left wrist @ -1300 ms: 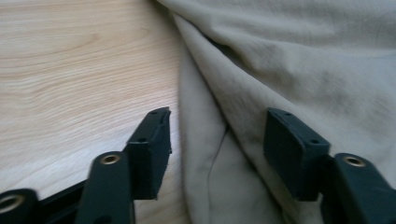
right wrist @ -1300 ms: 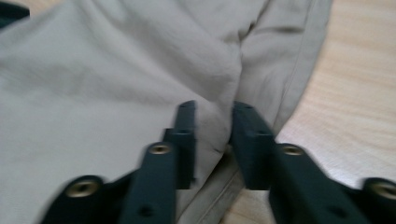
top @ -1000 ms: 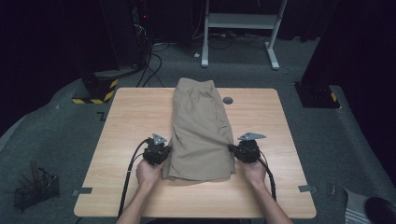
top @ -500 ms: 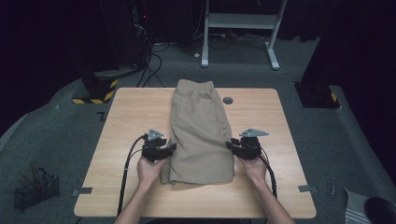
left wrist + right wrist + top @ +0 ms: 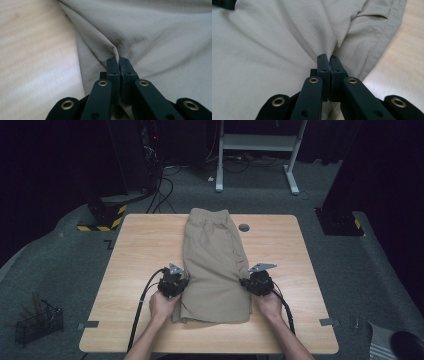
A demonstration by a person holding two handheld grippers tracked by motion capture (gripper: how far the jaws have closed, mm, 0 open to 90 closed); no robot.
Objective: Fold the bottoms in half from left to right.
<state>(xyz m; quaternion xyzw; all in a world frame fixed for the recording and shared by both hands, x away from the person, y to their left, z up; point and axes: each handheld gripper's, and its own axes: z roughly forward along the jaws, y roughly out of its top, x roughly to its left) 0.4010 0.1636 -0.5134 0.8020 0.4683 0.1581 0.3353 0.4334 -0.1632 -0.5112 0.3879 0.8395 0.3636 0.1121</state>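
- Now the left gripper [image 5: 176, 281] has just snapped its fingers [image 5: 113, 67] together, pinching a fold of the khaki shorts [image 5: 215, 260].
- The right gripper [image 5: 254, 282] likewise closed, pinching the opposite edge.
- The shorts lie flat mid-table [image 5: 140, 250].

Each gripper [image 5: 172, 282] is black, with a grey three-cornered plate on top. Black cables trail back. Brass-ringed holes dot the jaw links.

My light wooden rectangular table [image 5: 135, 250] stands on grey carpeted floor [image 5: 60, 265]. Behind it, a white metal desk frame [image 5: 257, 142] meets darkness.
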